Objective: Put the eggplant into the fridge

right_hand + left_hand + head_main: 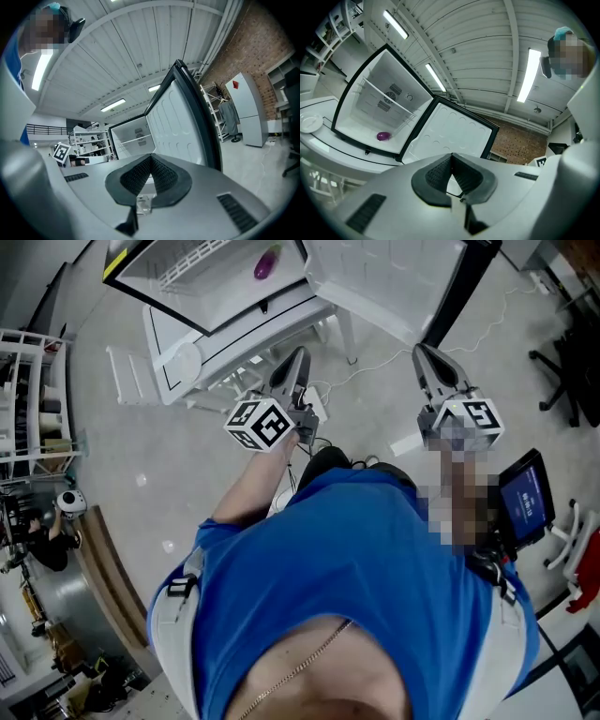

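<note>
From the head view: finds the eggplant [267, 262] lying inside the open fridge [155, 273], at 12 o'clock in the frame. Puts it at about 12 o'clock from the left tool [298, 357] and 10 o'clock from the right tool [424, 354], well apart from both. Shows both tools with tips together and nothing held. Shows the door [375, 277] swung wide, at 3 o'clock of the eggplant.

From the left gripper view: finds the left tool [451, 158] closed pad to pad, empty. Places the eggplant [383, 136] at about 10 o'clock of the tips, far off, on the bottom of the fridge [370, 93], below a shelf [389, 98]. Sets the door [454, 133] straight beyond the tips, at 12 o'clock.

From the right gripper view: finds the right tool [150, 160] likewise closed on nothing. Shows the fridge [133, 136] at 11 o'clock beyond the tips and the door [183, 117] at 1 o'clock.
</note>
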Demonstrator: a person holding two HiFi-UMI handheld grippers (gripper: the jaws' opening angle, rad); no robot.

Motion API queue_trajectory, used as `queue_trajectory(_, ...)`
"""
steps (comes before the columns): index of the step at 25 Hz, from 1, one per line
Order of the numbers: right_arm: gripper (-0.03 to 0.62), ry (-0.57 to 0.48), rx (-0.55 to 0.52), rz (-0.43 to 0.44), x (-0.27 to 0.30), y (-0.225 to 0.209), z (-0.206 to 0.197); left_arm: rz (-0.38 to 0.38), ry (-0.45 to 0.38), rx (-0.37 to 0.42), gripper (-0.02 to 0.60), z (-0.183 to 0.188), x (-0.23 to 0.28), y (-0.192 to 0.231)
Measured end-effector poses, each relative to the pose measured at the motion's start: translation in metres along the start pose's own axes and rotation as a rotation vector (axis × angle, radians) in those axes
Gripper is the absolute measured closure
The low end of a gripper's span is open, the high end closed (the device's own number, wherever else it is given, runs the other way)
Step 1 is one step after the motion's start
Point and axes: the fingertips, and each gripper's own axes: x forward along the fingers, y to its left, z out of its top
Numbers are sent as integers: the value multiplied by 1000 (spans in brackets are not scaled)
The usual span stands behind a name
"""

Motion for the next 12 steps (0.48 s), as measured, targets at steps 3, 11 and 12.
queue_trajectory(3, 592, -18, -7, -20, -4, -8, 6, -6, 1, 3, 574, 0, -1, -3)
queue_trajectory(11, 592, -33, -22, -46, -2, -13, 17, -37, 8, 12, 574, 6, 8, -7)
queue_trajectory(12, 592, -35, -21, -48, -1, -12, 17, -38, 11, 11, 574, 6, 8, -6)
